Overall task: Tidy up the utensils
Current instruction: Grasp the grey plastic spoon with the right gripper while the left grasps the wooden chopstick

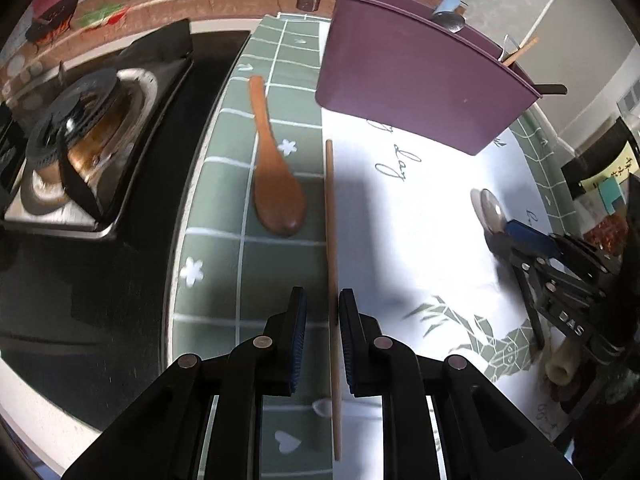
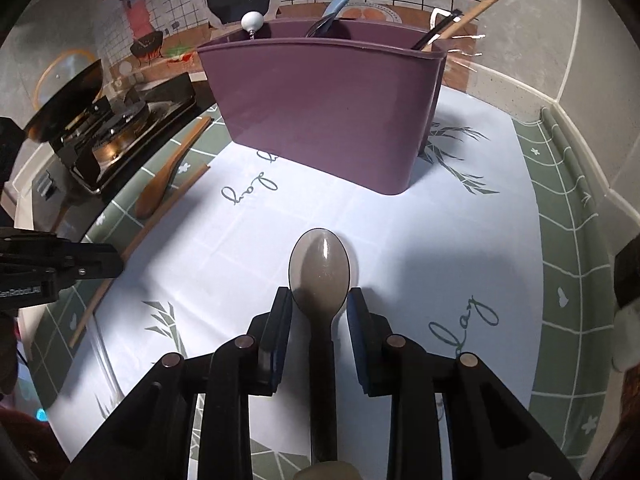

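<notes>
A purple utensil holder [image 2: 328,116] stands on the white mat and holds several utensils; it also shows in the left wrist view [image 1: 416,80]. My left gripper [image 1: 323,300] is open, its fingers on either side of a wooden chopstick [image 1: 330,240] that lies on the counter. A wooden rice paddle [image 1: 276,176] lies to its left. My right gripper [image 2: 320,300] is open around a metal spoon [image 2: 320,268] that lies on the mat, bowl pointing toward the holder. The spoon [image 1: 491,208] and right gripper [image 1: 560,264] show at the right in the left wrist view.
A gas stove [image 1: 80,144] sits to the left of the green tiled counter cover [image 1: 224,200]. A white mat [image 2: 400,240] covers the middle. A tiled wall [image 2: 520,40] runs behind the holder. A glass pot lid [image 2: 68,80] leans at the far left.
</notes>
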`<action>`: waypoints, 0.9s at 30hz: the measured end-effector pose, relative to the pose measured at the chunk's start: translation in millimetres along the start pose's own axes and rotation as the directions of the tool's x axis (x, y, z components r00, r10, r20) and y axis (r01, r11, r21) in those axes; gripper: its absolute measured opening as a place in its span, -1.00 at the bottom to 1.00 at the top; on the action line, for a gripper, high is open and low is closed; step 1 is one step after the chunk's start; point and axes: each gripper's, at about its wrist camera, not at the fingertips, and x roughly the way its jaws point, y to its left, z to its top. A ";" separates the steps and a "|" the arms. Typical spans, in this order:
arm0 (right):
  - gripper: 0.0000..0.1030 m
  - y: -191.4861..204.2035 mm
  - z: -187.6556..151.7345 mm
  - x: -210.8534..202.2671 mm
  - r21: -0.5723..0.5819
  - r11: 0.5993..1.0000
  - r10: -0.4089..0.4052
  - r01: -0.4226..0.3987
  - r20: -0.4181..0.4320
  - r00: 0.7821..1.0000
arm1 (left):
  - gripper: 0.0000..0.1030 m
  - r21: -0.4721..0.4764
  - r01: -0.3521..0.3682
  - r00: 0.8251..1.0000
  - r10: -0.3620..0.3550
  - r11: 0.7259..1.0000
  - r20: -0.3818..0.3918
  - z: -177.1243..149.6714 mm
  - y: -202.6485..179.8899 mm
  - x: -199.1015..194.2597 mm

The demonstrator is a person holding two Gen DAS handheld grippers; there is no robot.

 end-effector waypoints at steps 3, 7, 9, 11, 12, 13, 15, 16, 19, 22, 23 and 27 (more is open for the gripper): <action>-0.50 0.6 -2.8 -11.3 0.014 1.000 -0.006 0.005 0.025 1.000 | -0.66 0.050 -0.018 1.000 0.018 0.999 0.000 11.3 -9.7 5.5; -0.50 -2.4 -7.3 -31.6 0.040 0.999 -0.016 0.014 0.062 0.998 | -0.67 0.085 -0.048 0.999 0.049 0.995 -0.012 28.4 -18.7 15.9; -0.50 -5.5 -10.7 -43.6 0.060 0.998 -0.030 0.024 0.088 0.996 | -0.67 0.091 -0.056 0.998 0.058 0.994 -0.018 34.2 -21.4 18.4; -0.50 -9.3 -14.4 -55.6 0.081 0.996 -0.040 0.031 0.111 0.993 | -0.67 0.087 -0.053 0.998 0.056 0.995 -0.029 38.5 -23.4 20.5; -0.50 -10.6 -15.7 -60.2 0.090 0.995 -0.045 0.034 0.120 0.992 | -0.67 0.090 -0.052 0.998 0.055 0.995 -0.038 41.0 -24.3 21.4; -0.50 -11.9 -17.5 -64.8 0.100 0.994 -0.050 0.037 0.129 0.990 | -0.67 0.094 -0.049 0.998 0.053 0.994 -0.044 42.8 -24.2 22.1; -0.51 -13.9 -20.1 -74.1 0.125 0.991 -0.065 0.047 0.150 0.987 | -0.70 0.089 -0.032 0.998 0.036 0.996 -0.046 45.0 -22.8 22.4; -0.51 -14.6 -20.9 -77.5 0.135 0.990 -0.070 0.048 0.158 0.985 | -0.90 0.081 -0.027 0.999 0.030 0.996 -0.044 44.7 -20.9 21.8; -0.51 -15.5 -19.7 -87.6 0.153 0.987 -0.078 0.050 0.180 0.981 | -0.90 0.038 0.028 1.000 -0.028 0.999 -0.011 40.1 -15.0 10.7; -0.89 -14.8 -15.5 -101.9 0.158 0.986 -0.082 0.049 0.209 0.975 | -0.91 0.031 0.102 0.992 -0.104 0.994 0.067 36.0 -14.3 -19.6; -0.89 -14.7 -12.8 -107.6 0.164 0.986 -0.080 0.044 0.221 0.972 | -0.91 0.032 0.117 0.988 -0.120 0.993 0.097 35.5 -14.8 -29.9; -0.88 -10.2 -4.3 -115.4 0.123 0.992 -0.056 0.026 0.247 0.967 | -0.91 0.019 0.171 0.967 -0.171 0.985 0.189 34.2 -12.1 -61.9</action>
